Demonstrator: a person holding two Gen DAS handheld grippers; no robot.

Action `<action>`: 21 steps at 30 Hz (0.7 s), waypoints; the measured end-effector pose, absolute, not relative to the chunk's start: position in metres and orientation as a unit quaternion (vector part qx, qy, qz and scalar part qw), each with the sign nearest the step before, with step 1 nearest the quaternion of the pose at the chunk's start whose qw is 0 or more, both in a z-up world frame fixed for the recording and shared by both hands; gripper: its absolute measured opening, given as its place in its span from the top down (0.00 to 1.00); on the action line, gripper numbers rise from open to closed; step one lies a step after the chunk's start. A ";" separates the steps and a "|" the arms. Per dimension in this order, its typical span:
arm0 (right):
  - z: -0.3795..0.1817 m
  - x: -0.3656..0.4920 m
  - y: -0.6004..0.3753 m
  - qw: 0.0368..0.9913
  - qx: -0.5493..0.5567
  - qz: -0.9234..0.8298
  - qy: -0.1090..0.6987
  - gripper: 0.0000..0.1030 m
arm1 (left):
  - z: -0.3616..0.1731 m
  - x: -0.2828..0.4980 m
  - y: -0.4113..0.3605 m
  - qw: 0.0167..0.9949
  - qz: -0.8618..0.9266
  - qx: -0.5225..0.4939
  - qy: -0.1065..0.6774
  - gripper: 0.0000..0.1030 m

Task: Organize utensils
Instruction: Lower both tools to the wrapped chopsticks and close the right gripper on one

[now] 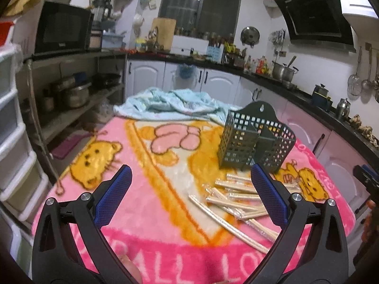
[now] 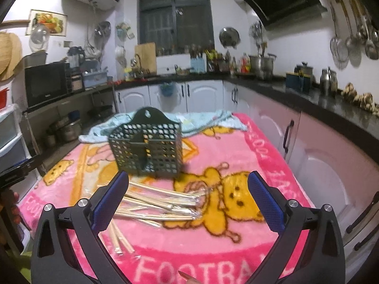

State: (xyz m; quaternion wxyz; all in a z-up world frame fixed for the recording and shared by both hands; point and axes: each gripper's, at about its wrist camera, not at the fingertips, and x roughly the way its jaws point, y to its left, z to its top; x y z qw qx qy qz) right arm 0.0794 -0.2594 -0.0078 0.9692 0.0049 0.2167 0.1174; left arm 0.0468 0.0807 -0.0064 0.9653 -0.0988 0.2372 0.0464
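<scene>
Pale wooden chopsticks in clear plastic sleeves (image 2: 161, 203) lie scattered at frame centre, before the upright dark green perforated plastic holder (image 2: 146, 151). Left hand-held gripper (image 1: 189, 184) and right hand-held gripper (image 2: 188, 188) gape wide, empty.

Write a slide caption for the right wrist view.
Open right tongs hover above wrapped chopsticks before an empty green utensil basket.

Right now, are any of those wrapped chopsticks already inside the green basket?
No: the green basket shows only gaps through its holes, and the wrapped chopsticks all lie on the pink blanket before it.
</scene>
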 end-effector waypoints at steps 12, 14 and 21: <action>-0.064 0.144 -0.269 0.934 0.007 0.118 0.337 0.25 | -0.052 0.077 0.080 0.936 -0.008 -0.130 0.327 0.14; -0.074 0.147 -0.271 0.927 0.015 0.129 0.351 0.29 | -0.060 0.082 0.078 0.931 -0.015 -0.132 0.341 0.25; -0.094 0.157 -0.270 0.905 0.024 0.163 0.392 0.53 | -0.084 0.102 0.074 0.908 -0.044 -0.153 0.388 0.44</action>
